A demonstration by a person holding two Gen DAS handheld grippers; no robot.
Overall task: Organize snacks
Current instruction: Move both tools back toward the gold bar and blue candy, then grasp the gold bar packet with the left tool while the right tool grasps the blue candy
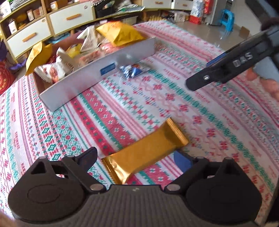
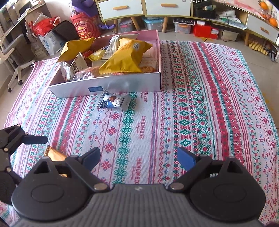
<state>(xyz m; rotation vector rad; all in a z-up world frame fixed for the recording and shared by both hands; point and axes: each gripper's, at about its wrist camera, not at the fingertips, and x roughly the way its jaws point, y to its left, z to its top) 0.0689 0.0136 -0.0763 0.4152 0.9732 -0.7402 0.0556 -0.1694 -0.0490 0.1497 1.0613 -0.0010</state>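
Observation:
A gold foil snack bar (image 1: 146, 153) lies on the patterned tablecloth between the open fingers of my left gripper (image 1: 137, 159), which is low over it. A corner of the bar shows in the right wrist view (image 2: 54, 153). A small blue-and-white snack packet (image 2: 114, 102) lies just in front of a white box (image 2: 111, 87) filled with yellow and white snack bags; both also show in the left wrist view, the packet (image 1: 131, 70) and the box (image 1: 90, 76). My right gripper (image 2: 138, 159) is open and empty over bare cloth; one finger of it (image 1: 223, 69) reaches in at the left wrist view's right.
The patterned cloth (image 2: 200, 113) covers the table. Behind it stand low cabinets with drawers (image 2: 144, 7), storage bins, a red bucket (image 2: 85, 28), bags and an office chair (image 2: 12, 52). A blue stool (image 1: 226, 17) stands on the floor.

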